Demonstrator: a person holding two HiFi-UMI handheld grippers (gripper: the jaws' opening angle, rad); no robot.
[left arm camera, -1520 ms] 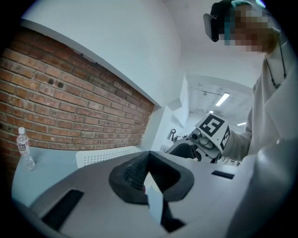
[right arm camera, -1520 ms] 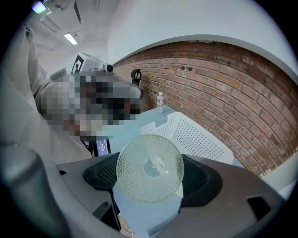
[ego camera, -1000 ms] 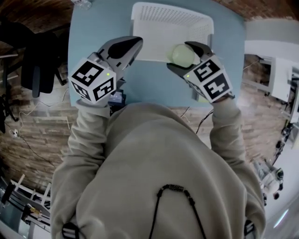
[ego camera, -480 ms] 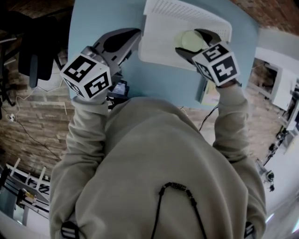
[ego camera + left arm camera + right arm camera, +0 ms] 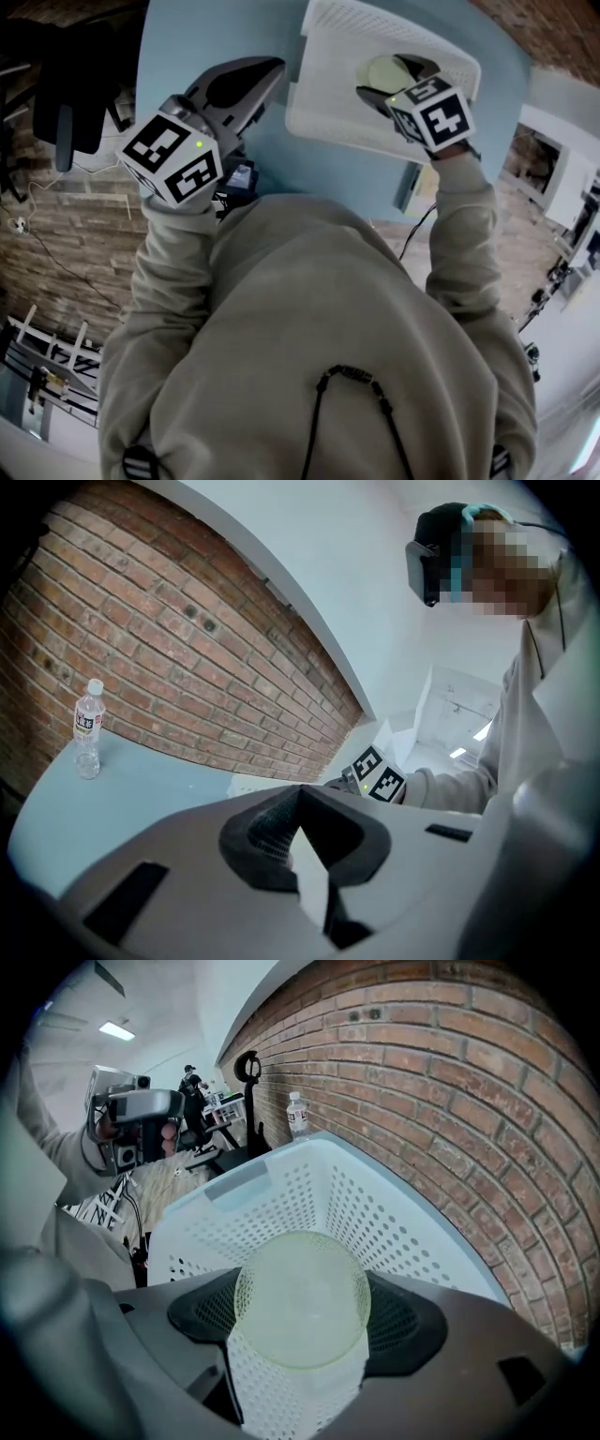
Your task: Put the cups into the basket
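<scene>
A pale green translucent cup (image 5: 381, 71) is clamped between the jaws of my right gripper (image 5: 392, 79), which is shut on it. The cup hangs above the inside of the white perforated basket (image 5: 328, 103) at the far side of the blue table (image 5: 197, 47). In the right gripper view the cup (image 5: 302, 1297) fills the gap between the pads, its round base towards the camera, with the basket's wall (image 5: 394, 1208) behind it. My left gripper (image 5: 267, 73) hovers over the table left of the basket, shut and holding nothing. In its own view the left gripper (image 5: 298, 803) shows its pads meeting.
A clear water bottle (image 5: 88, 726) stands at the table's far corner by the brick wall; the same bottle (image 5: 297, 1113) shows beyond the basket. A black chair (image 5: 66, 103) stands left of the table. Cables lie on the floor on both sides.
My right gripper has carried the green cup from the basket's near rim to farther over its inside. The left gripper has hardly moved.
</scene>
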